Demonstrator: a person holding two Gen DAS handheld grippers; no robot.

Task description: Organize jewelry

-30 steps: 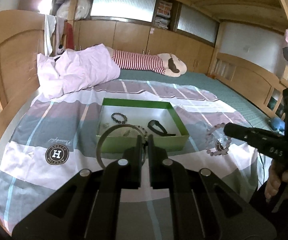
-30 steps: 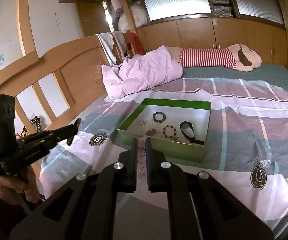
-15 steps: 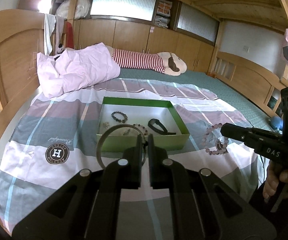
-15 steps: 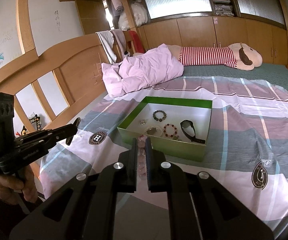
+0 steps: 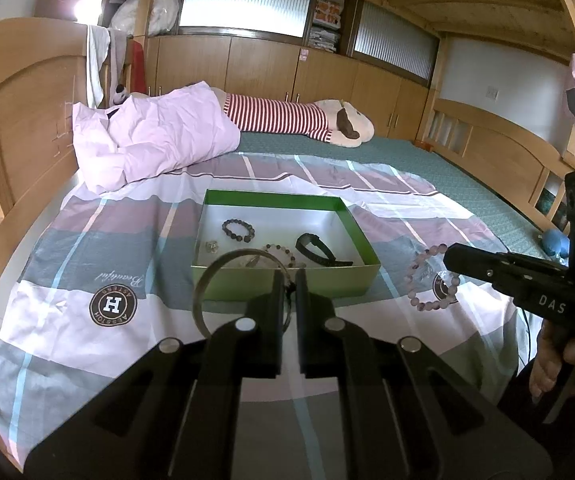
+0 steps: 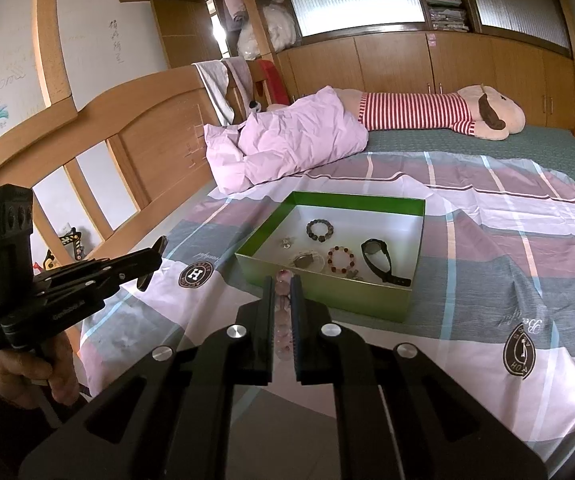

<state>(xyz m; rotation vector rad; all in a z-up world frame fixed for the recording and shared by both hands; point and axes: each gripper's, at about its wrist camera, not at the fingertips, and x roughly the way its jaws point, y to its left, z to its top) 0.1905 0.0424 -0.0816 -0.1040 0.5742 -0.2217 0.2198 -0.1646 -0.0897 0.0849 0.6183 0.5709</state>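
The left gripper (image 5: pixel 290 276) has its jaws pressed nearly together, pinching the rim of a metal bangle (image 5: pixel 207 292); the hoop stands out to the left of the fingers, in front of the green box's (image 5: pixel 287 280) near wall. To its right the right gripper (image 6: pixel 283 280) is likewise almost closed, clamped on a pale pink bead bracelet (image 6: pixel 282 316) that shows in the narrow gap between its fingers.

The left wrist view shows that bracelet (image 5: pixel 427 276) from the side as a full loop hanging off the tip of the right gripper (image 5: pixel 453 256), with a hand (image 5: pixel 559 360) on the handle below. The right wrist view in turn shows the left gripper (image 6: pixel 155 256) from the side, held by the other hand (image 6: pixel 27 372), but its bangle cannot be made out there.

Inside the box (image 6: pixel 327 288), on its white floor, lie a dark bead bracelet (image 6: pixel 319 230), a small silver piece (image 6: pixel 286 242), a clear packet (image 6: pixel 305 260), a red-and-white bead bracelet (image 6: pixel 341 259) and a black wristband (image 6: pixel 379 258).

The box sits on a striped pink, grey and white quilt (image 5: pixel 87 248) spread over a bed with a green mattress (image 6: pixel 547 144). Behind lie a crumpled pink duvet (image 5: pixel 155 136) and a striped plush toy (image 5: pixel 307 120), framed by a wooden headboard (image 6: pixel 147 128) and wooden cabinets (image 5: pixel 247 64).
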